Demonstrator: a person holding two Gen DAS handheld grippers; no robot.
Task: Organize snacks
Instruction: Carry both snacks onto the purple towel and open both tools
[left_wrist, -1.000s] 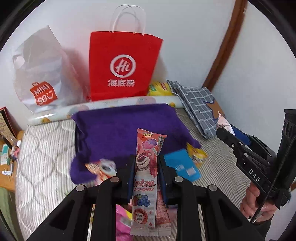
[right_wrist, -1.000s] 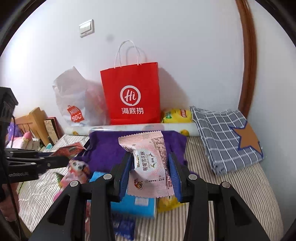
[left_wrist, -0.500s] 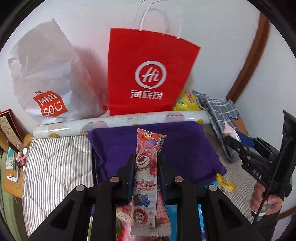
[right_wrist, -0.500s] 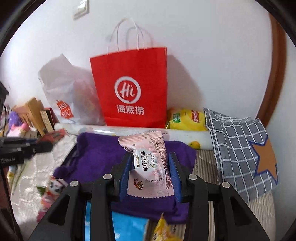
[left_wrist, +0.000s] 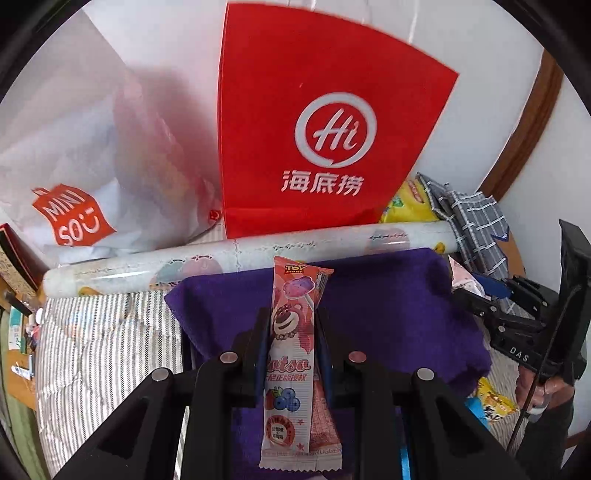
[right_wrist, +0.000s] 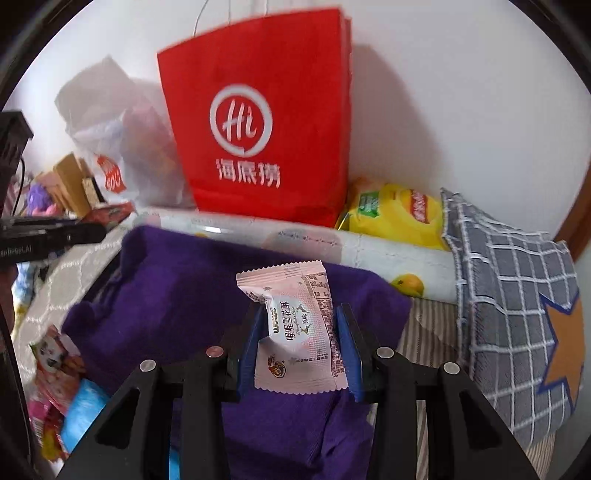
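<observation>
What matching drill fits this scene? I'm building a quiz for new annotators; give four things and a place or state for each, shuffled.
Things:
1. Lotso candy packet
2. pale pink snowflake-crisp packet
3. red paper bag
4. yellow chip bag

Places or states:
A. stands upright against the white wall
B. clamped in the left gripper
C. lies between the red bag and the grey checked pillow
D. clamped in the right gripper

Pairs: 1-B, 2-D, 3-A, 4-C
</observation>
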